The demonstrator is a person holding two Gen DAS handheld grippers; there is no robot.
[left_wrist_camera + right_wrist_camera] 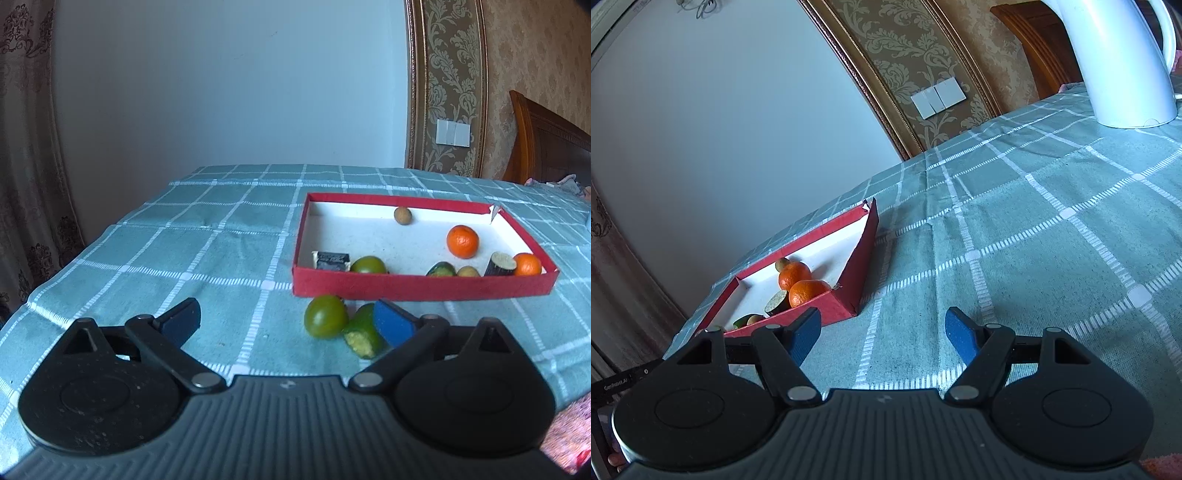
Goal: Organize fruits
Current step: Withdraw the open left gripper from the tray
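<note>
A red box [417, 288] with a white floor lies on the green checked tablecloth. In it are two oranges [462, 241], a green fruit [368, 264], small brown fruits [402, 215] and dark cut pieces [331, 260]. Outside its front wall lie a round green fruit [325, 320] and a cut green piece [362, 336]. My left gripper [288, 325] is open; its right fingertip [392, 325] is beside the cut piece. My right gripper [882, 332] is open and empty over bare cloth, right of the box [849, 295].
A white kettle [1123, 62] stands at the far right of the table in the right wrist view. The wall is behind the table, a curtain [26, 147] on the left, a wooden headboard [546, 147] on the right. The table's left edge [55, 273] is near.
</note>
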